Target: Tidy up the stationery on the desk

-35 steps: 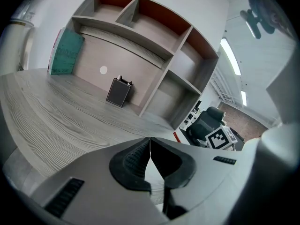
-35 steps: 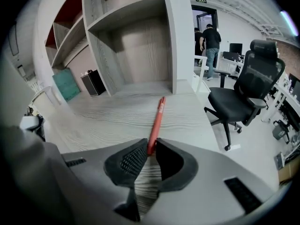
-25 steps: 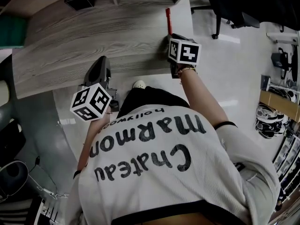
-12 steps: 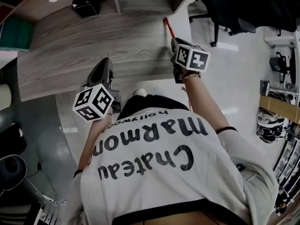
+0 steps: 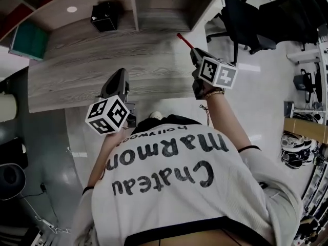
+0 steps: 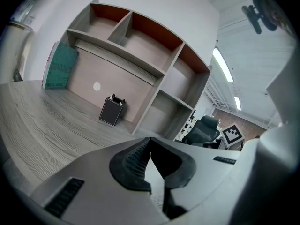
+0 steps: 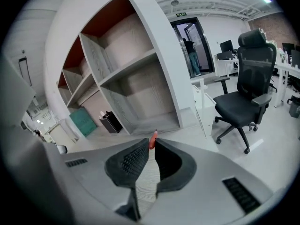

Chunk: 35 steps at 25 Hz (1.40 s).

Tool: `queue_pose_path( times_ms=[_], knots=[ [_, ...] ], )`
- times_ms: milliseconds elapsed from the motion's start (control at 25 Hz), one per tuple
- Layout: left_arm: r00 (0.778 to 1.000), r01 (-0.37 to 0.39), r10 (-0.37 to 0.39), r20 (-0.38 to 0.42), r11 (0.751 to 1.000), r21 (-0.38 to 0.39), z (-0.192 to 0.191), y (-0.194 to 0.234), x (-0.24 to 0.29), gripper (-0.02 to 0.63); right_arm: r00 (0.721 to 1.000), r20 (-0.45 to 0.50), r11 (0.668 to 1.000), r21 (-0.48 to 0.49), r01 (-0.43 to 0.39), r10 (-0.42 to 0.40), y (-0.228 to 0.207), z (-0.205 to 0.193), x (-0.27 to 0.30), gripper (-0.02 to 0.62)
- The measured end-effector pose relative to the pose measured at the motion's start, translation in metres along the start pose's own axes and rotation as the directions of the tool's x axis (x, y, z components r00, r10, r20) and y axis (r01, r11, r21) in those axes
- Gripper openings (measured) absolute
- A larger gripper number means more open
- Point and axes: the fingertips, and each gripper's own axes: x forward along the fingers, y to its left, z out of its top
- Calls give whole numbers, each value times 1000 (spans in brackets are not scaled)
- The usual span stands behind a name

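Note:
My right gripper [image 5: 195, 54] is shut on a red pen [image 5: 183, 39], whose tip sticks out past the jaws over the right end of the grey wooden desk [image 5: 87, 60]. In the right gripper view the red pen [image 7: 152, 140] shows pinched between the jaw tips of the gripper [image 7: 151, 146]. My left gripper [image 5: 118, 75] hovers over the desk's near edge; in its own view the gripper [image 6: 150, 140] has its jaws closed together with nothing between them. A black pen holder [image 5: 105, 16] stands at the back of the desk, under the shelf, and shows as a black pen holder [image 6: 111, 110] with pens in it.
A green book [image 5: 28, 41] leans at the desk's back left. Open shelf compartments [image 7: 136, 88] rise behind the desk. A black office chair [image 5: 246, 19] stands on the floor to the right. Shoes on racks [image 5: 292, 132] lie far right.
My right gripper has moved a little right and away from me with the red pen in it. The left gripper has shifted slightly forward over the desk edge.

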Motion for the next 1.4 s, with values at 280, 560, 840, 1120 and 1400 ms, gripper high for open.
queue_pose_path(
  times_ms=[280, 560, 840, 1120, 1400],
  knots=[
    [997, -18, 19, 72, 1000, -5, 21, 1, -7, 17, 989, 55, 990, -25, -139, 140, 50, 32, -10, 51],
    [991, -44, 43, 130, 999, 8, 37, -1, -9, 17, 936, 118, 943, -11, -332, 331, 100, 73, -27, 51],
    [977, -80, 78, 197, 997, 1, 50, -19, -16, 17, 858, 125, 867, -31, -498, 498, 127, 95, -48, 51],
    [962, -135, 130, 242, 991, 3, 60, -39, -21, 17, 814, 69, 816, -94, -570, 576, 133, 102, -46, 51],
    [943, -205, 200, 265, 979, -12, 46, -32, -28, 17, 782, 21, 780, -103, -618, 622, 138, 86, -30, 51]
  ],
)
